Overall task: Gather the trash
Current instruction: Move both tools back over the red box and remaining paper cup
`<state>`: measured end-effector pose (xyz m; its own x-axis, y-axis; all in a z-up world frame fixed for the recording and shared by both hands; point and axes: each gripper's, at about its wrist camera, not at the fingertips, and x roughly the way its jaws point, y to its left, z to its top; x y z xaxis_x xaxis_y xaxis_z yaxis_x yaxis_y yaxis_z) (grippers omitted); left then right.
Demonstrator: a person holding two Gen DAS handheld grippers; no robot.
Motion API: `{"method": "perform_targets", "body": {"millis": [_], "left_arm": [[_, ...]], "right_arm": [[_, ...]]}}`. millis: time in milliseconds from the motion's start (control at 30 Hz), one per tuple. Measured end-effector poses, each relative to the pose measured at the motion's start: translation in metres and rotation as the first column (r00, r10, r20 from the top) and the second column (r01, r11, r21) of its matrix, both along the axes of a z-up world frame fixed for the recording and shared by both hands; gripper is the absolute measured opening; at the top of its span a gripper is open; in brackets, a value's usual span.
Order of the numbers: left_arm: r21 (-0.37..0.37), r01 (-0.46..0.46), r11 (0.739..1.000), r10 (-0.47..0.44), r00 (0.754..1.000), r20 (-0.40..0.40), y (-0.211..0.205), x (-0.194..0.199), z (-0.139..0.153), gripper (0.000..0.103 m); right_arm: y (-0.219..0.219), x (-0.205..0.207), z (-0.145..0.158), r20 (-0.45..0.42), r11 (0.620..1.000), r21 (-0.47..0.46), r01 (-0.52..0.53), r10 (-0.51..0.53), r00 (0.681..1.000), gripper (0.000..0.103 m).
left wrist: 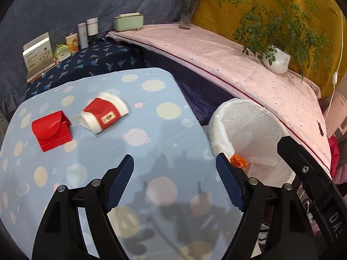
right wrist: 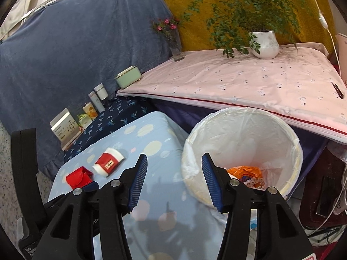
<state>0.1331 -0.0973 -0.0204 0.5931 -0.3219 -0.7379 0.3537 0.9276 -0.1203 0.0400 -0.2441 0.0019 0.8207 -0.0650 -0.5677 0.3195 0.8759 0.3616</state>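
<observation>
Well, crushed red cup [left wrist: 104, 112] (small label, unreadable), red box [left wrist: 51, 131], "DAS" on tongs

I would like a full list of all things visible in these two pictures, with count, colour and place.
Folded cardboard box: one, red, on the blue dotted cloth, left.
Crushed paper cup: one, red and white, lying right of the box.
Lined waste bin: one, white, beside the cloth.
Orange wrapper: one, inside the bin.
Potted plant: one, green in a white pot, on the pink cloth.
Flower vase: one, clear glass, pink flowers.
Mint box: one, back row.
Small containers and card: several, along the dark cloth.
Left gripper: black, blue pads, open.
Right gripper: same, open.
</observation>
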Motion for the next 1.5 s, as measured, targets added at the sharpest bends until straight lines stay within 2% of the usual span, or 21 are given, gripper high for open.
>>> {"method": "perform_targets", "body": {"millis": [400, 700, 967, 1233, 1433, 1500], "left_arm": [[-0.008, -0.140, 0.990, 0.140, 0.990, -0.019, 0.086, 0.014, -0.006, 0.075], [-0.014, -0.238, 0.971, 0.238, 0.971, -0.037, 0.150, 0.027, -0.017, 0.075], [0.001, -0.304, 0.953, 0.304, 0.952, -0.045, 0.201, 0.051, -0.033, 0.075], [-0.005, -0.311, 0.950, 0.311, 0.949, -0.057, 0.235, 0.084, -0.053, 0.075], [-0.010, -0.267, 0.964, 0.266, 0.962, -0.069, 0.234, 0.107, -0.066, 0.074], [-0.011, -0.249, 0.968, 0.248, 0.966, -0.073, 0.230, 0.114, -0.070, 0.071]], "right_arm": [[0.064, 0.025, -0.002, -0.031, 0.992, -0.017, -0.123, 0.122, 0.992, 0.051], [0.116, 0.050, -0.009, -0.063, 0.978, -0.031, -0.204, 0.202, 0.977, 0.051], [0.152, 0.082, -0.027, -0.108, 0.964, -0.032, -0.265, 0.260, 0.960, 0.051], [0.182, 0.128, -0.056, -0.161, 0.954, -0.020, -0.300, 0.293, 0.942, 0.051], [0.194, 0.159, -0.076, -0.187, 0.954, -0.005, -0.299, 0.293, 0.938, 0.049], [0.196, 0.168, -0.080, -0.193, 0.955, -0.007, -0.296, 0.289, 0.938, 0.048]]}}
